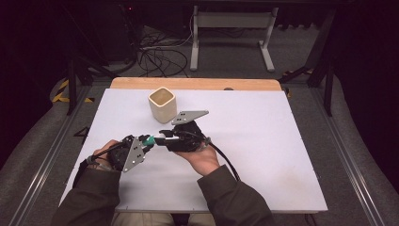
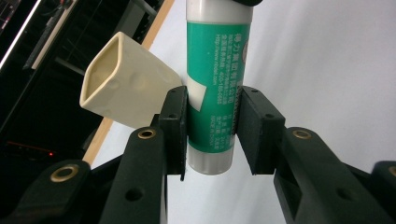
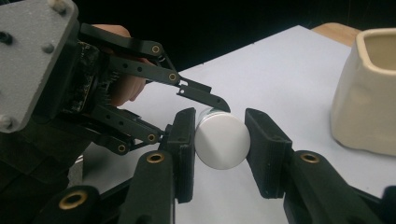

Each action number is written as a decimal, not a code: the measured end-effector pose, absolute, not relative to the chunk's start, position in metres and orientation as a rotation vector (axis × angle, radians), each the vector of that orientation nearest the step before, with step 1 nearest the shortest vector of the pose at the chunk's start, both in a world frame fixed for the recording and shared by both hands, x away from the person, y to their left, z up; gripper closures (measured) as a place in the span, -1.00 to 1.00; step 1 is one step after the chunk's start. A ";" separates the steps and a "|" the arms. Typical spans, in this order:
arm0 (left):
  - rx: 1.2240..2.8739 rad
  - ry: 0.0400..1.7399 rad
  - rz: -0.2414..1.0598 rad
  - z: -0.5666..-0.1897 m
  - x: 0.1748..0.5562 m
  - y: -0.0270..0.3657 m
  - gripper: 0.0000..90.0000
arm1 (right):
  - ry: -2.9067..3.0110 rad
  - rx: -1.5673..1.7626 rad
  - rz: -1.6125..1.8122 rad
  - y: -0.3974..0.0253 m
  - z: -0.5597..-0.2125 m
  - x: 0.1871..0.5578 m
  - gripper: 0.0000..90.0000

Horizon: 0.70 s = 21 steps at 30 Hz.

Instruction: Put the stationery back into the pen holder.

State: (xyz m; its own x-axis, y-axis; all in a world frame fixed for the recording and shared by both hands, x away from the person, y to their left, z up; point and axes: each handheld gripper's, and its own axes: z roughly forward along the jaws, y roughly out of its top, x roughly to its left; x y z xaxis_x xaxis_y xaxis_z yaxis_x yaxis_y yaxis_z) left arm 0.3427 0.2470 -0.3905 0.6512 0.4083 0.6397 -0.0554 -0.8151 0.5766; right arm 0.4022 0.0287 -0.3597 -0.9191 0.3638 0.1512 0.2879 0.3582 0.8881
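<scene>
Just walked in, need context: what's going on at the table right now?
A person holds a two-jaw tool in each hand above the white table. The left claw grips a green-and-white tube around its body. The right claw brackets the tube's white capped end, jaws right beside it; whether they press on it is unclear. It looks like a cap pull or a handover. A cream square cup stands upright farther back, untouched.

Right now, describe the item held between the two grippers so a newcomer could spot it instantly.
On the white table, just in front of the cream square ceramic cup, the left gripper and right gripper meet end to end. Between them is a green cylindrical glue stick with white printed text and a white cap. It is the only green thing there and is slim and round, unlike the squarish cup.
</scene>
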 end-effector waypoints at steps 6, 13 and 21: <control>2.302 0.317 1.044 -0.392 0.346 0.248 0.46 | 2.475 0.585 1.658 0.027 -0.358 0.404 0.30; 2.214 0.412 0.942 -0.392 0.352 0.252 0.46 | 2.406 0.607 1.699 0.014 -0.356 0.407 0.17; 2.109 0.520 0.886 -0.391 0.356 0.261 0.46 | 2.329 0.591 1.765 -0.007 -0.356 0.408 0.02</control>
State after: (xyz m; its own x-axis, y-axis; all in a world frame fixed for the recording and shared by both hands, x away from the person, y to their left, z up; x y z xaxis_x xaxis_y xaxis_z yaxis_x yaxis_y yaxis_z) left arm 0.3558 0.2611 -0.3907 0.6739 0.6086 0.4189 0.0688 -0.6162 0.7846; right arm 0.4076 -0.0070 -0.3562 -0.9090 0.4024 0.1084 0.2132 0.2255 0.9506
